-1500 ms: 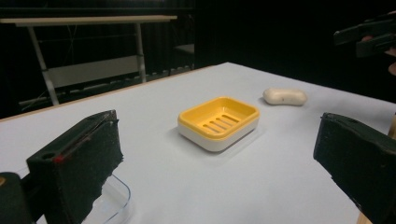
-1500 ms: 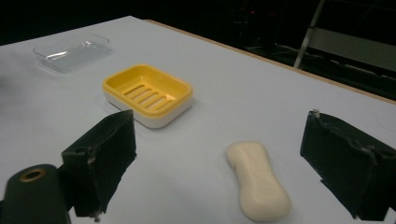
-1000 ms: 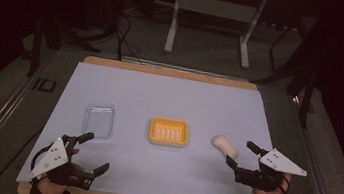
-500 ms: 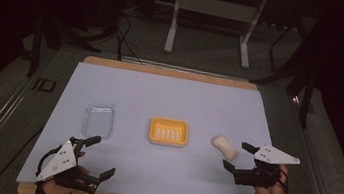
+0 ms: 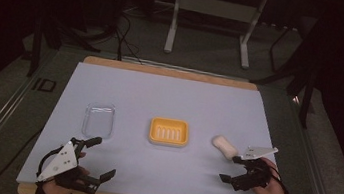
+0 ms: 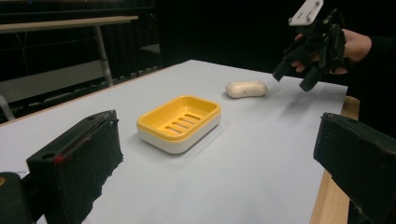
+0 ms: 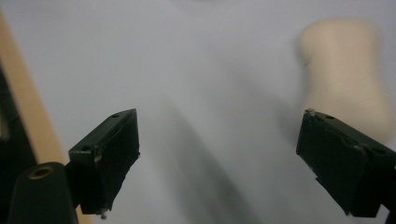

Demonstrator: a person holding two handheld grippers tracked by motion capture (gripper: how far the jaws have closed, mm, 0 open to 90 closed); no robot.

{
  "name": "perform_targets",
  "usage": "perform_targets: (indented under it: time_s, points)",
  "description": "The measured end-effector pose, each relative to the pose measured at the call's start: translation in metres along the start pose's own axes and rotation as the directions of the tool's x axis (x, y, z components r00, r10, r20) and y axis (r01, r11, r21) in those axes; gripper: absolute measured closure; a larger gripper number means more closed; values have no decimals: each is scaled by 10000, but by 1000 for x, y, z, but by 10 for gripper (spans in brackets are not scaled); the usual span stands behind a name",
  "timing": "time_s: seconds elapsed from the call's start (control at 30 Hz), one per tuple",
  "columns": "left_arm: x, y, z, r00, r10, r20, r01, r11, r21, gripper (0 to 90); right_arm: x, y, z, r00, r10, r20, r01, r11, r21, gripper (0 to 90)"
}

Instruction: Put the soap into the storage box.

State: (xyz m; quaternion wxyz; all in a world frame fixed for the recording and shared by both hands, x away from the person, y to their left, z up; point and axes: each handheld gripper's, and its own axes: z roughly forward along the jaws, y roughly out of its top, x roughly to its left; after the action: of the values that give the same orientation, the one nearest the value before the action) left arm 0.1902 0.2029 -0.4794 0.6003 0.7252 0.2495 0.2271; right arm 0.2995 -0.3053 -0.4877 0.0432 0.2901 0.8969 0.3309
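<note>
Soap bar (image 5: 223, 146) lay right of the yellow dish (image 5: 169, 131), untouched. Right gripper (image 5: 230, 168), jaws spread and empty, sat just near of it. It needed shifting far-left to straddle the bar's narrow waist before closing.

A pale-topped table (image 5: 170, 97) carries a clear tray (image 5: 98, 120), a yellow soap dish (image 5: 169, 131) and a soap bar (image 5: 224, 146)

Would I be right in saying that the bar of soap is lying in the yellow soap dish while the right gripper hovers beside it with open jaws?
Not quite: the bar of soap lies on the table, apart from the yellow soap dish, which is empty, as the high view shows. The right gripper does hover beside the soap with open jaws.
</note>
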Motion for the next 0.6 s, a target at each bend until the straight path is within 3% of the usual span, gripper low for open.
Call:
perform_targets:
  time_s: [0.13,0.37,0.43,0.6]
  points:
    - [0,0,0,10000,21,-5,-21,10000,34,12,2,2,8,9991,-331,-265,360,9927,1154,129]
    - [0,0,0,10000,44,-1,-44,10000,44,11,4,13,12,9980,-567,-285,626,9545,2915,133]
    - [0,0,0,10000,45,-5,-44,10000,34,11,6,17,12,9970,-766,-113,762,9466,3133,140]
    - [0,0,0,10000,42,-3,-42,10000,39,11,8,24,10,9965,-812,-179,825,9402,3306,142]
